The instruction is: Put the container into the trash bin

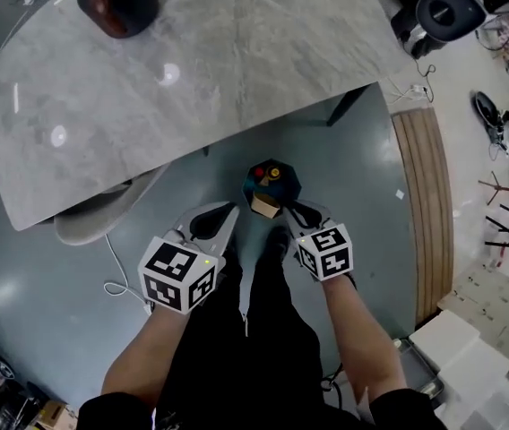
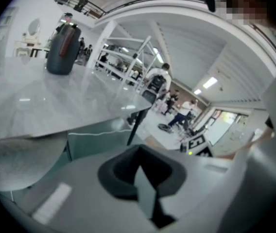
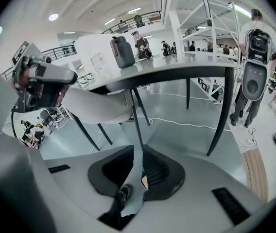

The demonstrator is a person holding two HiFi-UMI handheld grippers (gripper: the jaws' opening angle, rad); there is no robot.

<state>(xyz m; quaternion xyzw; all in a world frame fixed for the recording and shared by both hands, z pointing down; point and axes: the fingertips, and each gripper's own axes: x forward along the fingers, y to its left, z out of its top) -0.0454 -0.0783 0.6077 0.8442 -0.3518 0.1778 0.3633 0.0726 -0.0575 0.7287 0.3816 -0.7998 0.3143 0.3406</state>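
On the floor just beyond my feet stands a small dark teal trash bin point(image 1: 291, 183). A tan box-like container point(image 1: 264, 204) sits at its near rim, with small red and yellow items behind it. My left gripper point(image 1: 222, 213) and right gripper point(image 1: 297, 211) hover above and to either side of the bin, apart from it. In the right gripper view the right gripper point(image 3: 139, 155) has its jaws slightly parted with nothing between them; a tan corner point(image 3: 144, 181) and a shoe point(image 3: 123, 194) show through the gap. The left gripper point(image 2: 139, 157) also shows a narrow empty gap.
A large marble table point(image 1: 237, 52) spans the far side, its dark leg point(image 3: 223, 106) near the bin. A dark cylindrical vessel point(image 1: 116, 3) stands on it. A grey chair point(image 1: 102, 213) sits to the left, a white cable point(image 1: 111, 280) beside it. A wooden strip point(image 1: 429, 204) runs along the right.
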